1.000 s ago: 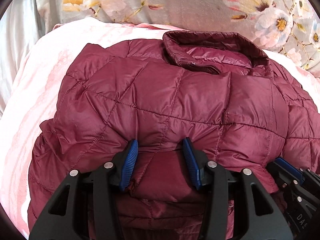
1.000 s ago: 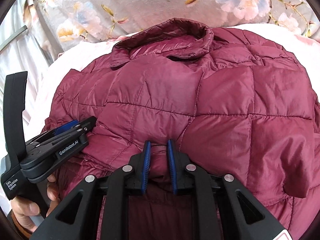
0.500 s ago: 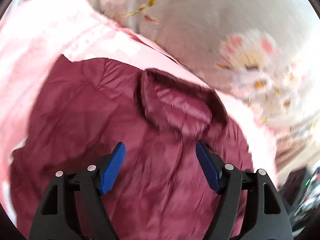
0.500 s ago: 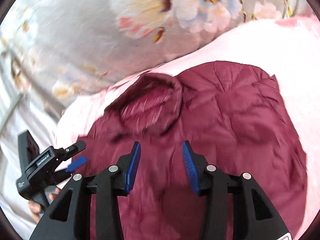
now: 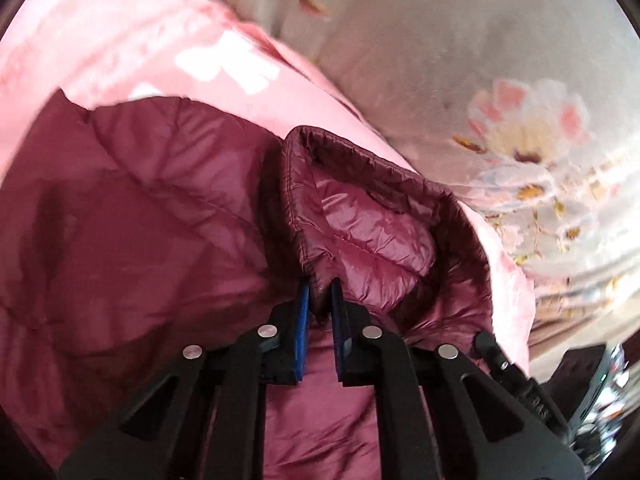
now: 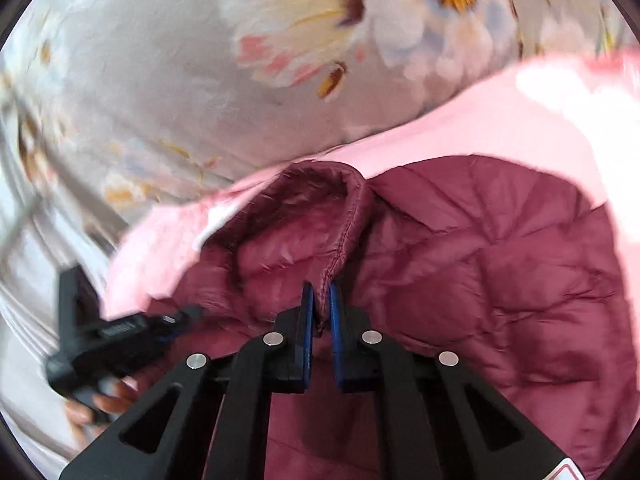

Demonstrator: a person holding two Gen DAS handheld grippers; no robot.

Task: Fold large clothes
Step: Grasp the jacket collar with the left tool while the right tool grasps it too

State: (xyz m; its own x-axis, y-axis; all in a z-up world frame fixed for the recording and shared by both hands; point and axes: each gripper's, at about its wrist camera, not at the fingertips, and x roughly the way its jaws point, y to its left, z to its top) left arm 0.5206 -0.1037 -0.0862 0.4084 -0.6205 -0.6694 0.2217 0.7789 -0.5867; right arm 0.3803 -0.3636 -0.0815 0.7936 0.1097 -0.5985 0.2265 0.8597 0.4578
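Observation:
A maroon quilted puffer jacket (image 5: 152,216) lies folded on a pink blanket (image 5: 120,40), collar facing away. My left gripper (image 5: 319,285) is shut on the left end of the collar (image 5: 360,216). My right gripper (image 6: 319,292) is shut on the right end of the collar (image 6: 344,232); the jacket body (image 6: 500,280) spreads to its right. The left gripper's body (image 6: 120,340) also shows at the lower left of the right wrist view, with the hand holding it.
A grey floral sheet (image 6: 200,80) lies beyond the pink blanket (image 6: 480,120); it also shows in the left wrist view (image 5: 480,80). White fabric (image 6: 24,280) lies at the far left. Dark furniture shows at the lower right edge of the left wrist view.
Both grippers let go of the jacket's lower fold, opened, moved forward to the collar, and have shut on its two ends.

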